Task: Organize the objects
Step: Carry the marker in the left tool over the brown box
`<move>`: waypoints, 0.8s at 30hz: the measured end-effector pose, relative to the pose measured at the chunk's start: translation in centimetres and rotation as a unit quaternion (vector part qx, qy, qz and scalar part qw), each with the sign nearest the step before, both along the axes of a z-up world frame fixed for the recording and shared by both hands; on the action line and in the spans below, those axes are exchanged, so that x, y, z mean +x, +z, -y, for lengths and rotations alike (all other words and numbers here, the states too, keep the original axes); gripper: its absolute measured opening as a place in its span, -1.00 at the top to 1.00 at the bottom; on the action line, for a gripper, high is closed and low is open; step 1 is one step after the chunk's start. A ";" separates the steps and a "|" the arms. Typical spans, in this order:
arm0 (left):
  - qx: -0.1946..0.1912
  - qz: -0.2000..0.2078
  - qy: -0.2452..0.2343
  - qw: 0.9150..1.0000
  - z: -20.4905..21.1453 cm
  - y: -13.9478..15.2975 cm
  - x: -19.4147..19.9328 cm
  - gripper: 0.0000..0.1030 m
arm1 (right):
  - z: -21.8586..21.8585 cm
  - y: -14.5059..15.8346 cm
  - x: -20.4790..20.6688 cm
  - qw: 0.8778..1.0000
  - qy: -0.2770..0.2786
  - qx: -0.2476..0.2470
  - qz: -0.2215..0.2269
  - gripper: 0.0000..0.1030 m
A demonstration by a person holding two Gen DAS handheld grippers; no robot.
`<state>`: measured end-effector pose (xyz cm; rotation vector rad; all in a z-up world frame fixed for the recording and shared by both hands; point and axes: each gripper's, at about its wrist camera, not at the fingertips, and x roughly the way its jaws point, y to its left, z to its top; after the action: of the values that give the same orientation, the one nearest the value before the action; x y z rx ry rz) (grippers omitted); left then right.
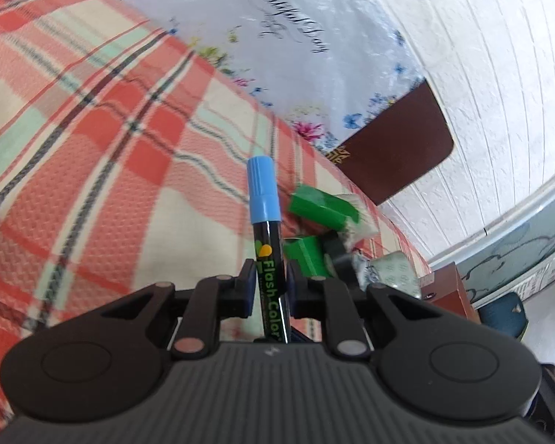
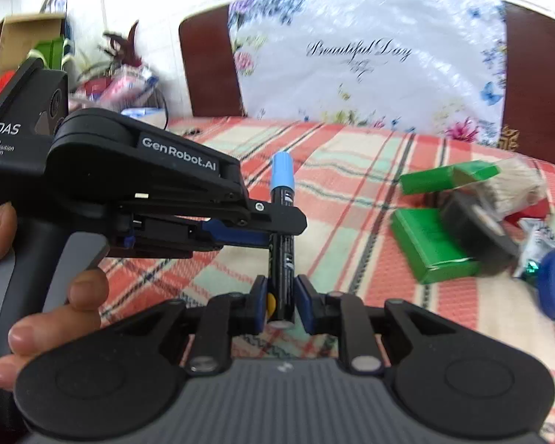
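Note:
A black marker with a light-blue cap [image 1: 262, 192] stands nearly upright over the plaid bedcover [image 1: 92, 148], held by both grippers at once. My left gripper [image 1: 271, 277] is shut on the marker's printed barrel. In the right wrist view the left gripper [image 2: 283, 226] reaches in from the left and clamps the marker [image 2: 282, 174] at mid-barrel. My right gripper [image 2: 281, 298] is shut on the marker's lower end. A person's hand [image 2: 55, 296] grips the left tool's handle.
To the right on the bedcover [image 2: 351, 170] lies a cluster: two green boxes [image 2: 431, 246] [image 2: 429, 181], a black roll [image 2: 477, 229], a blue tape roll [image 2: 553, 288] and foil packets. A white floral pillow [image 2: 370, 55] leans on a brown headboard [image 2: 207, 66] behind.

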<state>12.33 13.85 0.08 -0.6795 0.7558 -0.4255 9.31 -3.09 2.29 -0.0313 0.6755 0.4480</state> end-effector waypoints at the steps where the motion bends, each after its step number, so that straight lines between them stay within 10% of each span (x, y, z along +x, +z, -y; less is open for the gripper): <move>1: 0.009 0.008 -0.003 1.000 0.9 0.7 -0.2 0.64 | 0.6 0.4 -0.3 1.000 -0.003 0.005 0.006 0.65; 8: 0.049 0.064 -0.059 0.995 10.6 6.7 -0.9 0.65 | 7.7 3.5 -3.2 0.996 -0.055 0.034 0.069 0.65; 16: 0.063 0.140 -0.195 0.969 30.0 13.3 -0.8 0.65 | 21.4 7.6 -7.0 0.967 -0.180 0.011 0.180 0.65; 24: 0.100 0.113 -0.310 0.939 48.0 11.3 0.1 0.66 | 36.5 6.6 -7.8 0.930 -0.329 0.011 0.163 0.65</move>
<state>12.39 -34.19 11.40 -0.1790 0.7723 -0.9703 1.47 -39.63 8.92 0.1379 0.3200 -0.1988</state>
